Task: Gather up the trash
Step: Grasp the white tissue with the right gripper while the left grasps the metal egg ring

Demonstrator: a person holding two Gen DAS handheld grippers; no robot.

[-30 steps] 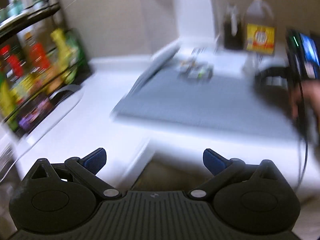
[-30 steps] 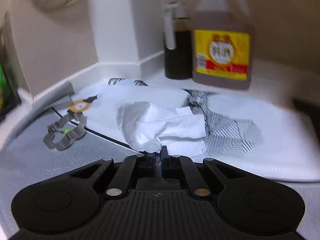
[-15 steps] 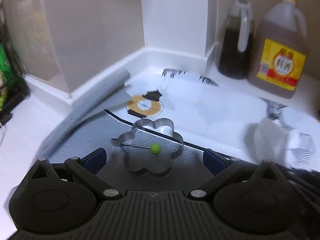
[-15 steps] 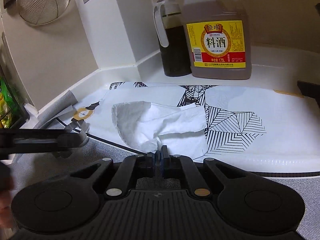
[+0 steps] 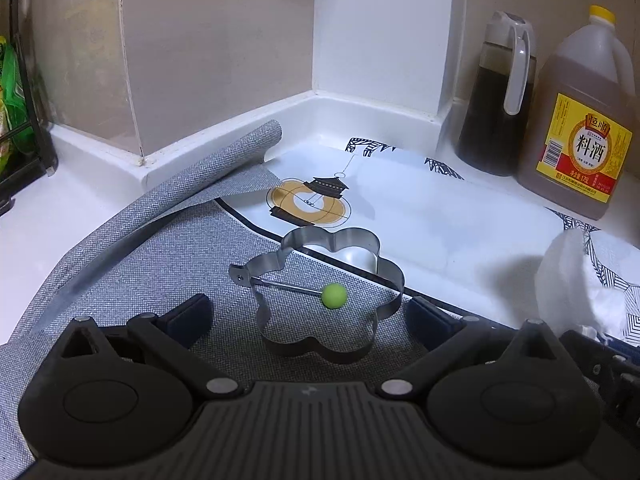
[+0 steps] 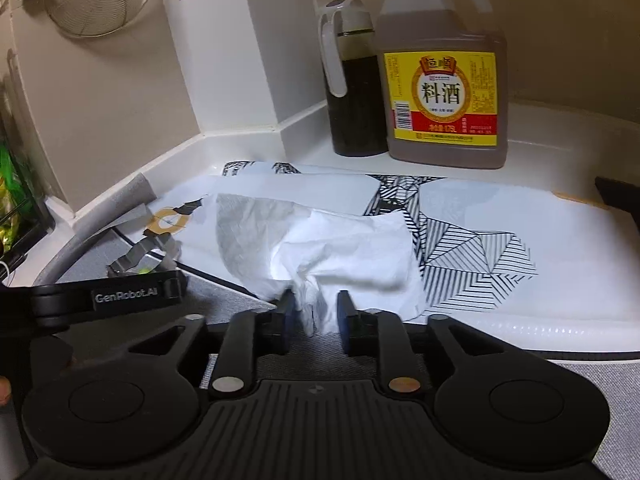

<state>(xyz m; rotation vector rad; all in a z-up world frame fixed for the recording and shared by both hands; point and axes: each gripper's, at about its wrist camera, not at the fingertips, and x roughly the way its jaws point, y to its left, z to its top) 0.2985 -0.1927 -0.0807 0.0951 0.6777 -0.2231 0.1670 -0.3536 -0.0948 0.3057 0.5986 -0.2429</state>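
Two tools: right tool [image 6: 314, 304] jaws just parted, crumpled white paper tissue [image 6: 320, 248] loose between them; left tool [image 5: 308, 314] wide open, straddling flower-shaped steel ring mould [image 5: 320, 300].

1. Between the fingers of the left gripper [image 5: 308, 312] lies a flower-shaped metal ring [image 5: 320, 296] on the grey mat [image 5: 120, 280]; it fills most of that gap.
2. Ahead of those fingers, past the ring, the printed white sheet [image 5: 420, 208] lies flat and bare up to the wall corner.
3. Ahead to their right stand a dark jug [image 5: 496, 104] and a large bottle [image 5: 580, 120], blocking the back edge.
4. The right gripper [image 6: 316, 312] has just been opening; a crumpled tissue [image 6: 320, 248] sits between its fingers and just ahead.
5. Left of those fingers, the left gripper's arm crosses close by.
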